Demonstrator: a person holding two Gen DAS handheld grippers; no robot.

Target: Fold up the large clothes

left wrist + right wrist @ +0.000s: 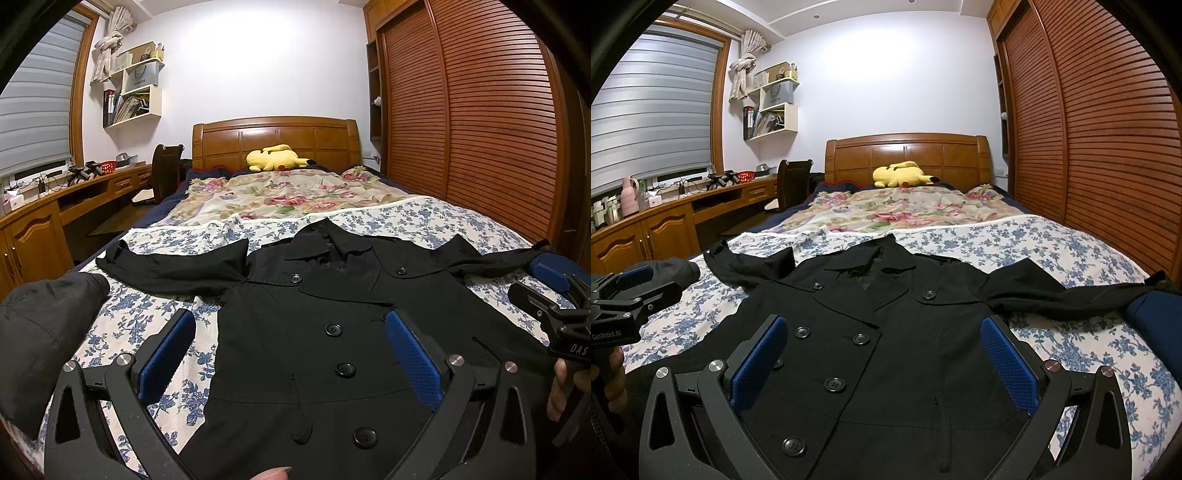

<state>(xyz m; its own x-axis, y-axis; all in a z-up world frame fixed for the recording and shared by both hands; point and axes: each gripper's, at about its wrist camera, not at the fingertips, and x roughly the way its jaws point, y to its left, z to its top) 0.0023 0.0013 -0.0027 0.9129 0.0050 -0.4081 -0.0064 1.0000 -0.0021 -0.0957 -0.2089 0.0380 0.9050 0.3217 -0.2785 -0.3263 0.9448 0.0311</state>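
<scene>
A black double-breasted coat (325,317) lies flat, front up, on the bed's blue-flowered sheet (140,317), sleeves spread left and right. It also shows in the right wrist view (886,332). My left gripper (290,325) is open and empty, held above the coat's left front. My right gripper (884,332) is open and empty, above the coat's right front. The right gripper also shows at the right edge of the left wrist view (554,291), near the right sleeve. The left gripper shows at the left edge of the right wrist view (624,291).
A yellow plush toy (275,158) lies by the wooden headboard (273,136). A rose-patterned blanket (280,199) covers the far half of the bed. A dark garment (44,332) lies at the left bed edge. A desk (44,218) stands left, a slatted wardrobe (480,129) right.
</scene>
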